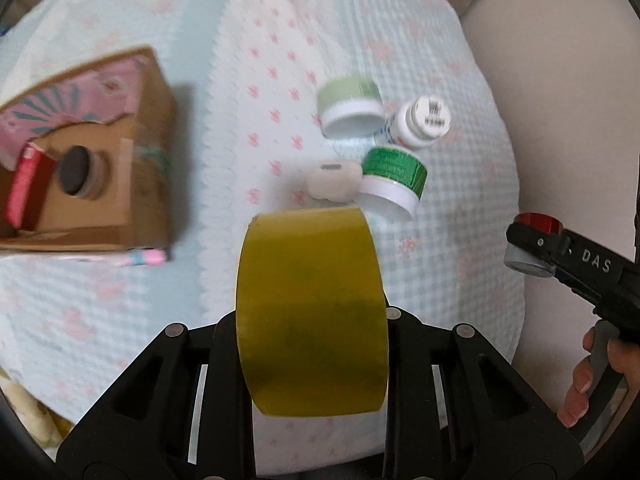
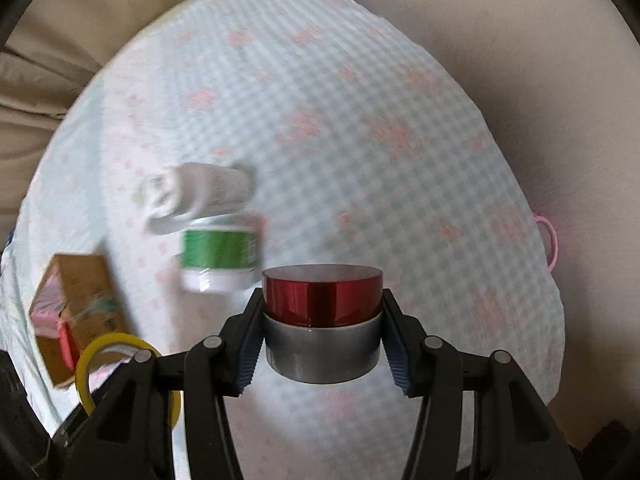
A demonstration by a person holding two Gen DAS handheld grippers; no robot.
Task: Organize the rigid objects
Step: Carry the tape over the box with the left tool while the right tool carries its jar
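My left gripper [image 1: 312, 320] is shut on a yellow tape roll [image 1: 312, 312], held on edge above the cloth; the roll also shows in the right wrist view [image 2: 90, 360]. My right gripper [image 2: 322, 320] is shut on a red-and-silver round tin [image 2: 322, 312], seen at the right edge of the left wrist view [image 1: 534, 246]. An open cardboard box [image 1: 100, 168] lies at the left, holding a red pack [image 1: 28, 184] and a black-capped jar [image 1: 78, 170]. A pale green jar [image 1: 350, 106], a white bottle [image 1: 422, 122], a dark green jar [image 1: 394, 180] and a white case [image 1: 334, 184] lie clustered on the cloth.
A light blue checked cloth [image 2: 360, 120] with pink flowers covers a round table. Beige upholstery [image 1: 560, 80] surrounds it. A pink loop [image 2: 550, 240] hangs at the table's right edge. The box [image 2: 76, 320] and dark green jar [image 2: 218, 256] show left in the right wrist view.
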